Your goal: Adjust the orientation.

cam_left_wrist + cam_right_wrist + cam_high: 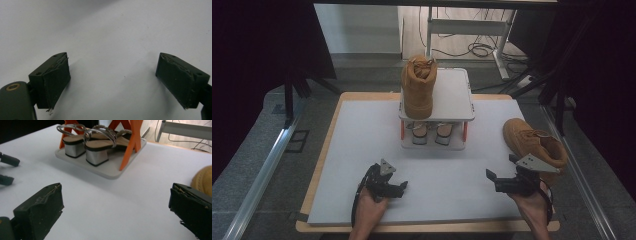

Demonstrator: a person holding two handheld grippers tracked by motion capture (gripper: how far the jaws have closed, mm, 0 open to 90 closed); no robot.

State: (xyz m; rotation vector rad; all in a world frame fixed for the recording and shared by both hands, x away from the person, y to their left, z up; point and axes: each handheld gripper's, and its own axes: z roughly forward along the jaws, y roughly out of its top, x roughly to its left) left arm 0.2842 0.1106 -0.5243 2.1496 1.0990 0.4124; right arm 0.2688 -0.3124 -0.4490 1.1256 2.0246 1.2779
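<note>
A tan boot point(419, 85) stands upright on the top shelf point(451, 97) of a small white rack with orange legs. A second tan boot point(534, 142) lies on the white table mat point(432, 190) at the right; its toe point(203, 180) shows in the right gripper view. A pair of silver heeled sandals point(430, 132) point(91, 143) sits on the rack's bottom tray point(105, 170). My left gripper point(402, 187) point(112, 80) rests low over the mat, open and holding nothing. My right gripper point(494, 180) point(115, 207) is open beside the lying boot, pointing toward the rack.
Black curtains hang on both sides. Metal rails run along the floor left and right of the table. Behind the table stand a white desk frame point(472, 27) and cables on the floor point(477, 50). The mat's wooden edge point(319, 165) borders the work area.
</note>
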